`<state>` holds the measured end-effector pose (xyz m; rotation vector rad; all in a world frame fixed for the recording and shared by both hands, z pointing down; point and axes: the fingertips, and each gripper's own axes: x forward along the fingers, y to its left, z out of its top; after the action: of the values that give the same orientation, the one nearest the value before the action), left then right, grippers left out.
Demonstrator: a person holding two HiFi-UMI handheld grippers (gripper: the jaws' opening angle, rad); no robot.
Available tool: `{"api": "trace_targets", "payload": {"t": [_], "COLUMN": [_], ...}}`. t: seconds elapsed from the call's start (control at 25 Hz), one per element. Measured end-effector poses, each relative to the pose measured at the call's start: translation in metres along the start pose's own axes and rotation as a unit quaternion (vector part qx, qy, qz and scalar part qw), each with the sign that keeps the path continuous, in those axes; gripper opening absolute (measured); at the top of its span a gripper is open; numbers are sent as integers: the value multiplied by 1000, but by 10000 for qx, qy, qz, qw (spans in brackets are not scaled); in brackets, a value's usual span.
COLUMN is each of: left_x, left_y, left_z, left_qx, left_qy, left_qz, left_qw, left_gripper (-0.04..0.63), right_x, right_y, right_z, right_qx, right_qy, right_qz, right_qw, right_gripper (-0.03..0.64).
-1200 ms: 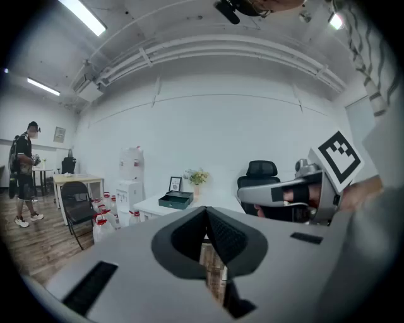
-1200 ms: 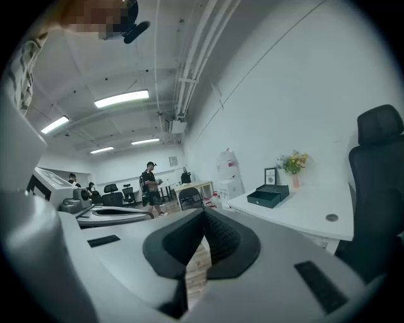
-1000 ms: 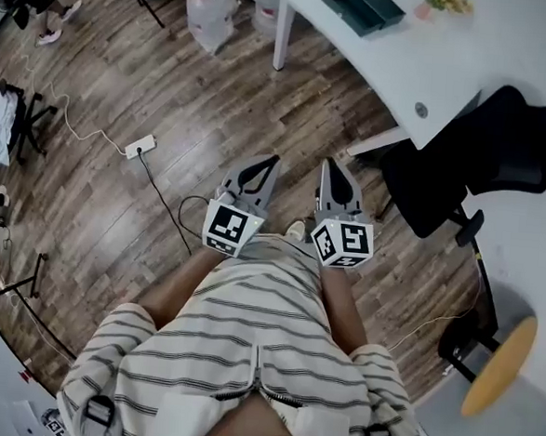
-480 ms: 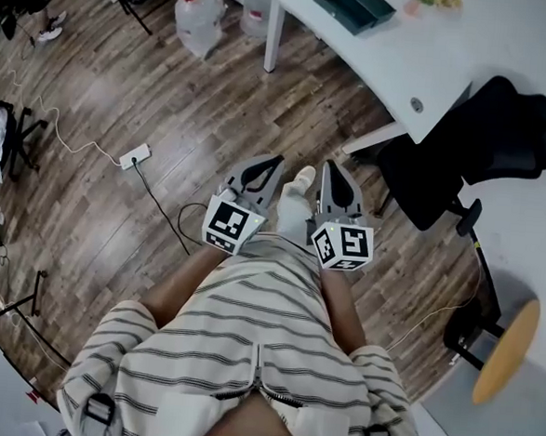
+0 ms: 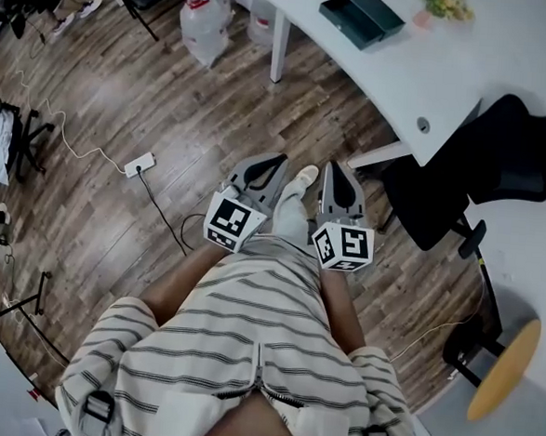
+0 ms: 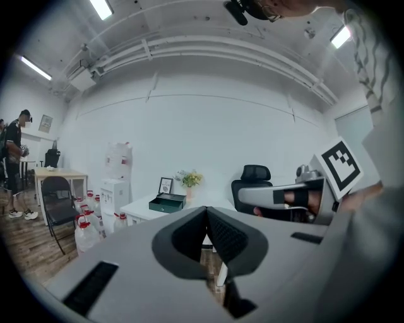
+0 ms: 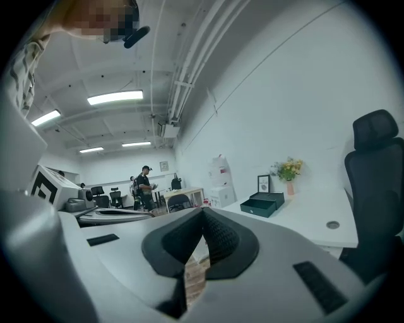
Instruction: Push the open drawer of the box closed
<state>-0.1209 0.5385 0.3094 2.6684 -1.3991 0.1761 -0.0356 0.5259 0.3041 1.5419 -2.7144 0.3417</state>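
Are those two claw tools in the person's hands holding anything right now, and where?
Nothing is held. The left gripper has its jaws together, bare. The right gripper has just been opening its jaws a hair; tips look together, nothing between them.

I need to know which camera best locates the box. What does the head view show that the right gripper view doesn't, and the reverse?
Only the head view: a power strip on the floor and a yellow stool. Only the right gripper view: ceiling lights, a standing person far off, and a picture frame. Both: the dark green box on the white desk, the flowers and the black office chair.
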Motion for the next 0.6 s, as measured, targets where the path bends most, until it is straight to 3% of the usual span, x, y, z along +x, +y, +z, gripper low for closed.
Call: {"api": "trace_targets", "payload": {"t": [0.6], "left_x": [191], "left_y": [80], "left_z": [36], "left_qx": [20], "left_qy": [7], "left_qz": [124], "left_qw": [9999], "left_gripper": [-2], "right_x": [157], "right_y": [-137], "right_z": [45], "right_qx": [219], "right_qy": [19], "right_qz": [167], "right_qw": [9996], "right_gripper": [9]}}
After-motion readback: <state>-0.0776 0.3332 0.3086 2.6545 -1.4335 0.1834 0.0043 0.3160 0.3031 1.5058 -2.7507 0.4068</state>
